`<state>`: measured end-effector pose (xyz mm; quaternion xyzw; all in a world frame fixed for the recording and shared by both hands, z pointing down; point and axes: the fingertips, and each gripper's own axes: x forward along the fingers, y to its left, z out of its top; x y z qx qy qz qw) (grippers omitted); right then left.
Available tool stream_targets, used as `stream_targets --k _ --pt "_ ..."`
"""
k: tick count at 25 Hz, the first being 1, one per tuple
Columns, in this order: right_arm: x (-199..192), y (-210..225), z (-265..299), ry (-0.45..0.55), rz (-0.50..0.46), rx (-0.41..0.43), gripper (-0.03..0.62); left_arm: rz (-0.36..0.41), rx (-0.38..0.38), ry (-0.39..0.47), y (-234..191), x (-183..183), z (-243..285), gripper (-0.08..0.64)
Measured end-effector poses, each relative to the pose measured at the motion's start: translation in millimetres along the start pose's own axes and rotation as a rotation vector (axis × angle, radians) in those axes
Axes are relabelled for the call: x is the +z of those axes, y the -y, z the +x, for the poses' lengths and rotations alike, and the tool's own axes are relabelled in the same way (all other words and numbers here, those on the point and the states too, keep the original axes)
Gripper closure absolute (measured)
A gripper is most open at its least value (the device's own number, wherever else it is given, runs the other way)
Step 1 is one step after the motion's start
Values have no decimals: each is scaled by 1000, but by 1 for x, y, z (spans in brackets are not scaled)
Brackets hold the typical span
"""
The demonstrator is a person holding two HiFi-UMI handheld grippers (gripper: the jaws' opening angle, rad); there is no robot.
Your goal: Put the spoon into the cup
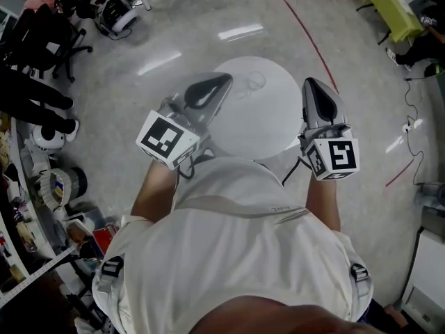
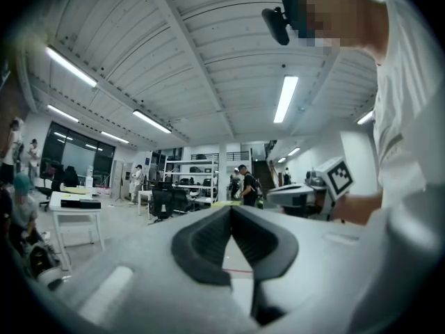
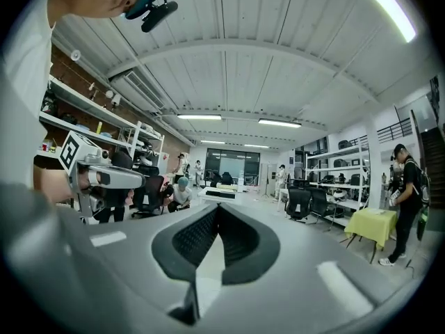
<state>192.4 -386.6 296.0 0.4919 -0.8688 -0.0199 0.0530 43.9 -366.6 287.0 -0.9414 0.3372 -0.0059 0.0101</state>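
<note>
A small clear glass cup (image 1: 255,82) stands near the far edge of the round white table (image 1: 264,127). I cannot make out a spoon in any view. In the head view my left gripper (image 1: 226,78) hangs over the table's left edge, just left of the cup, with its jaws shut on nothing. My right gripper (image 1: 311,82) is held past the table's right edge, also shut and empty. In the left gripper view the left gripper (image 2: 231,211) points level across the room, and in the right gripper view so does the right gripper (image 3: 218,206). Neither gripper view shows the table.
A red tape line (image 1: 313,40) runs on the floor beyond the table. Black office chairs (image 1: 49,40) and cluttered shelving (image 1: 28,207) stand at the left. A yellow-green table (image 1: 396,5) is at the far right. Several people stand in the room's background.
</note>
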Motion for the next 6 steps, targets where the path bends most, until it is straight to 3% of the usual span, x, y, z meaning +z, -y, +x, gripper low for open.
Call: stream_targets --k 6 --pt "1 -2 6 -12 -15 11 586 -4 2 -5 -4 3 3 558"
